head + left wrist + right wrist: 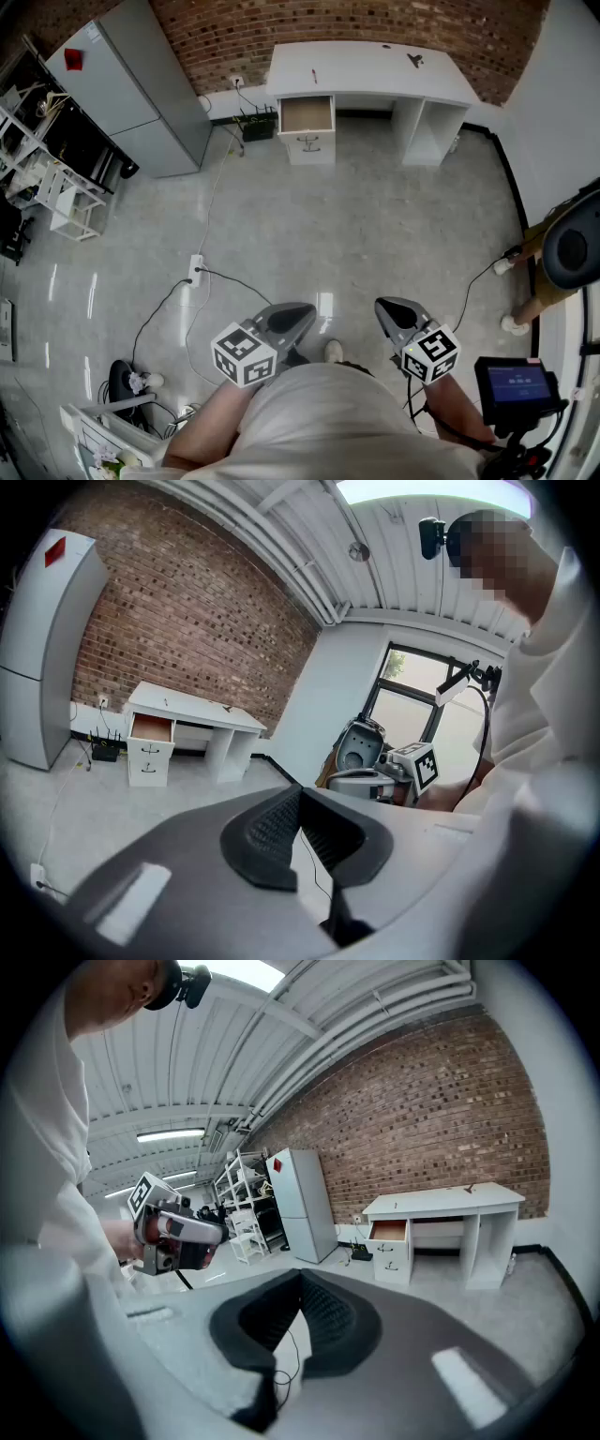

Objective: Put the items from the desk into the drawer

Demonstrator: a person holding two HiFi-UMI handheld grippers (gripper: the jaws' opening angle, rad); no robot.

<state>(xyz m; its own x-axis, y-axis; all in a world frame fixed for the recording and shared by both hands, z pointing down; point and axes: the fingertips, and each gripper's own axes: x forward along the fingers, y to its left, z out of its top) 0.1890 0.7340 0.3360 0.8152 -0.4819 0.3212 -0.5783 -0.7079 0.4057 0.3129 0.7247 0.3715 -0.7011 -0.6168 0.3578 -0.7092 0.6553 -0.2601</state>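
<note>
A white desk (370,70) stands against the far brick wall, several steps away across the floor. Its top left drawer (307,114) is pulled open and looks empty. On the desktop lie a small red item (314,74) and a small dark item (415,61). My left gripper (298,314) and right gripper (387,309) are held close to my body, both shut with nothing between the jaws. The left gripper view shows its jaws (300,794) meeting, with the desk (192,714) small in the distance. The right gripper (300,1279) points toward the desk (441,1202) and open drawer (389,1232).
A tall grey cabinet (131,84) stands left of the desk, with shelving racks (47,159) beyond it. A power strip (195,270) and cables trail over the floor. Another person (562,253) stands at the right. A small screen (516,384) sits at my right hip.
</note>
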